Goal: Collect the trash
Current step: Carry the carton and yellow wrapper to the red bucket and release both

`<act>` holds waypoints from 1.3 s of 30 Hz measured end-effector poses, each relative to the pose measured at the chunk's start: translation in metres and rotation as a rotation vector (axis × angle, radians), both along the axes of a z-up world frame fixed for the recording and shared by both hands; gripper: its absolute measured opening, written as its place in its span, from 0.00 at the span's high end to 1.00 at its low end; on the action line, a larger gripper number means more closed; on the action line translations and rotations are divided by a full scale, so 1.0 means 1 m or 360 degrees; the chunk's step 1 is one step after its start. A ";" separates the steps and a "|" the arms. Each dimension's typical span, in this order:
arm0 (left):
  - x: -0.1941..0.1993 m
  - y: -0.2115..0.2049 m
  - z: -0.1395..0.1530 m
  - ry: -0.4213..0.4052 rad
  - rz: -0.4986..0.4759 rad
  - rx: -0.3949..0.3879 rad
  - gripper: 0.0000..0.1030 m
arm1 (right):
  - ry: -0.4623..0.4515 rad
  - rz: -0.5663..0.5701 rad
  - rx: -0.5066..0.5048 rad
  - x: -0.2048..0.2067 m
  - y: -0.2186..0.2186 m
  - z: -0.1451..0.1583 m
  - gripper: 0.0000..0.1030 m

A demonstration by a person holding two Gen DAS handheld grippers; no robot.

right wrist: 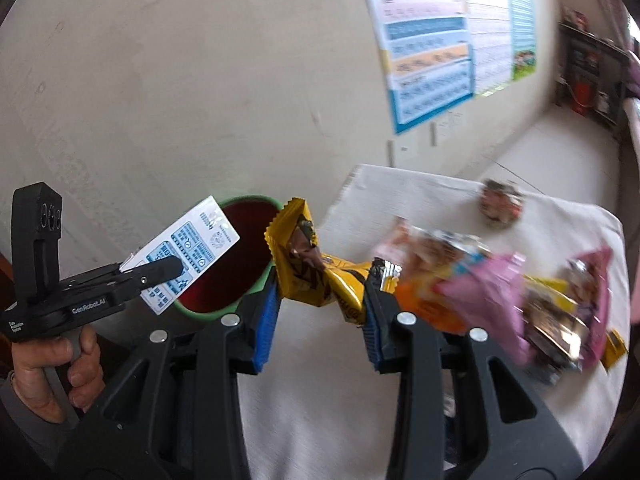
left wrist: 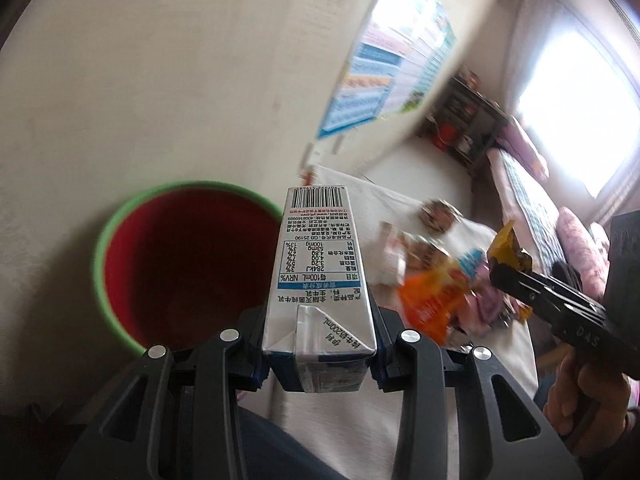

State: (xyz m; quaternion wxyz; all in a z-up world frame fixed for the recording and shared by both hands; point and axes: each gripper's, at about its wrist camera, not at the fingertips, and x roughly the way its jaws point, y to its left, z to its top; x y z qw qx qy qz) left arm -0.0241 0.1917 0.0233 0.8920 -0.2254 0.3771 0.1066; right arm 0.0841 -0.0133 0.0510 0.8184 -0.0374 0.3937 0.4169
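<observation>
My left gripper (left wrist: 320,308) is shut on a white and blue milk carton (left wrist: 320,276), held in the air beside the red bin with a green rim (left wrist: 120,220). In the right wrist view the left gripper (right wrist: 168,270) and the carton (right wrist: 188,248) are over the bin's rim (right wrist: 256,200). My right gripper (right wrist: 320,300) is shut on a yellow snack wrapper (right wrist: 312,268), just right of the bin; it shows in the left wrist view (left wrist: 508,268) with the wrapper (left wrist: 506,246).
A table under a white cloth (right wrist: 400,200) carries several more wrappers: an orange one (left wrist: 424,304), a pink one (right wrist: 492,284) and a round packet (right wrist: 500,200). A wall with posters (right wrist: 432,40) is behind. A bed (left wrist: 532,200) is at the right.
</observation>
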 end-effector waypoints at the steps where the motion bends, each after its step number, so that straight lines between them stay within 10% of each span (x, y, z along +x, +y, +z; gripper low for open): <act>1: -0.004 0.009 0.000 -0.0002 0.0032 -0.0004 0.66 | -0.0006 0.0035 -0.0011 -0.001 0.013 0.000 0.65; 23: -0.043 0.122 -0.003 -0.0032 0.0206 -0.0125 0.65 | 0.0126 0.0406 -0.0127 -0.001 0.189 -0.044 0.56; 26: -0.042 0.123 0.000 -0.0051 0.0216 -0.0115 0.35 | 0.0136 0.0389 -0.0158 0.002 0.195 -0.051 0.14; 27: -0.043 0.124 0.002 -0.0066 0.0243 -0.0100 0.22 | 0.0143 0.0376 -0.0156 0.003 0.194 -0.053 0.13; 39: -0.060 0.112 -0.012 -0.0056 0.0308 -0.0143 0.15 | 0.0052 0.0353 -0.0233 -0.020 0.136 -0.059 0.09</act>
